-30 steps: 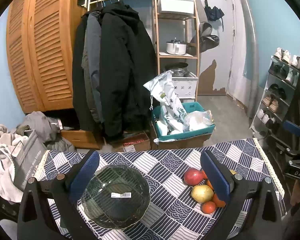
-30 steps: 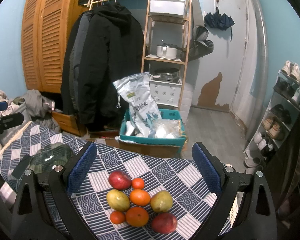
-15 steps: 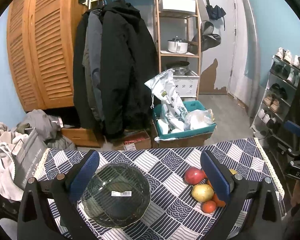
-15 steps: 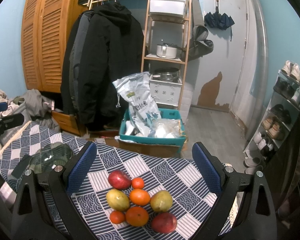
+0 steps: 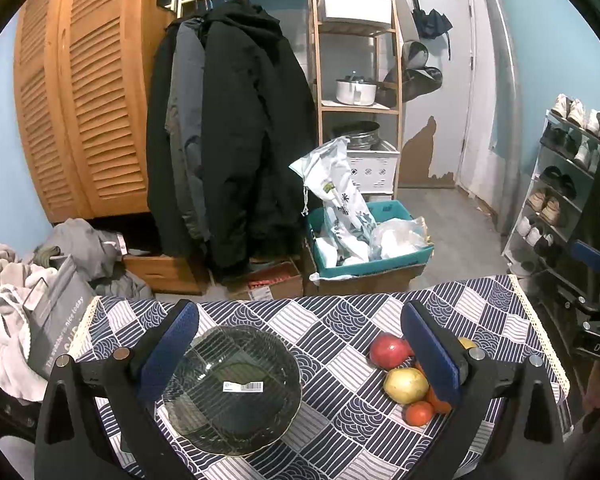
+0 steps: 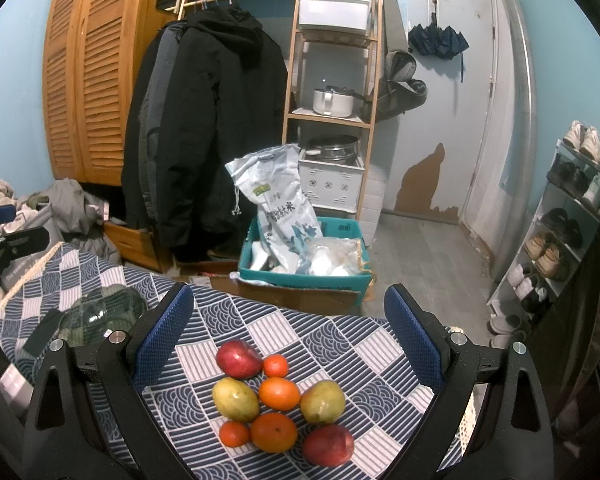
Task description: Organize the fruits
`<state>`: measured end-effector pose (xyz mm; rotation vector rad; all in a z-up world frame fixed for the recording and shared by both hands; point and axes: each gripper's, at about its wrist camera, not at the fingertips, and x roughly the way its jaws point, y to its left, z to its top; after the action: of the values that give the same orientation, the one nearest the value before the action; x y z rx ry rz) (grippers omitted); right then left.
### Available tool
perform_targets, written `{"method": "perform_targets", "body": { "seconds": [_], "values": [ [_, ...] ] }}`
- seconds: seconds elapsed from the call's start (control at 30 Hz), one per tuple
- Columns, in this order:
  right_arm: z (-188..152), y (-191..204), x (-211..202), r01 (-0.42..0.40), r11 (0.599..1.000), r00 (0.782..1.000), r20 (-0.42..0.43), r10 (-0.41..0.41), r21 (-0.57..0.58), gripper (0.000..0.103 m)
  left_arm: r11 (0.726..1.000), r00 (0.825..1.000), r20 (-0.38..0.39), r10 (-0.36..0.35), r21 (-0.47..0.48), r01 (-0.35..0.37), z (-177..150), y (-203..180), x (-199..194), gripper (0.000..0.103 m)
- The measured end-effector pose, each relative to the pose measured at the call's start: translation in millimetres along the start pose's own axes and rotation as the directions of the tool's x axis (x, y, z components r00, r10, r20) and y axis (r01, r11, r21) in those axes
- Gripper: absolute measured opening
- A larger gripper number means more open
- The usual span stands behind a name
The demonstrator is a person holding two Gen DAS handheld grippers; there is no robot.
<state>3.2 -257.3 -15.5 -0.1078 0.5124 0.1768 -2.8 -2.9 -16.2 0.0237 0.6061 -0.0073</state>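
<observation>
A ribbed glass bowl [image 5: 232, 390] with a barcode sticker stands empty on the patterned tablecloth, just below my open left gripper [image 5: 300, 354]. Right of it lies a fruit cluster: a red apple [image 5: 389, 350], a yellow pear [image 5: 405, 385] and a small orange [image 5: 419, 413], partly behind the right finger. My right gripper [image 6: 286, 354] is open above the same cluster: two red apples [image 6: 238, 359] [image 6: 329, 444], two yellow pears [image 6: 235, 399] [image 6: 322, 401] and several oranges [image 6: 274, 432]. The bowl [image 6: 102, 314] shows at its left.
The table's far edge [image 5: 300, 300] drops to a floor with a teal box [image 6: 304, 276] of bags, hanging coats [image 5: 228, 140], a wooden shelf and a shoe rack [image 5: 560, 184]. Clothes pile at the left [image 5: 4, 300].
Both grippers stay open; the left view has shifted slightly, nothing on the table has moved.
</observation>
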Motion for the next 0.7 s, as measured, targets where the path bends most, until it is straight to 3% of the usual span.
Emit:
{"method": "perform_targets", "body": {
  "seconds": [0.7],
  "values": [
    [-5,-10,1,0.006,1.000,1.000,-0.004,-0.006,0.004,0.095,1.000,1.000,-0.012,-0.013,0.015,0.013,6,-7,-1,0.102]
  ]
}}
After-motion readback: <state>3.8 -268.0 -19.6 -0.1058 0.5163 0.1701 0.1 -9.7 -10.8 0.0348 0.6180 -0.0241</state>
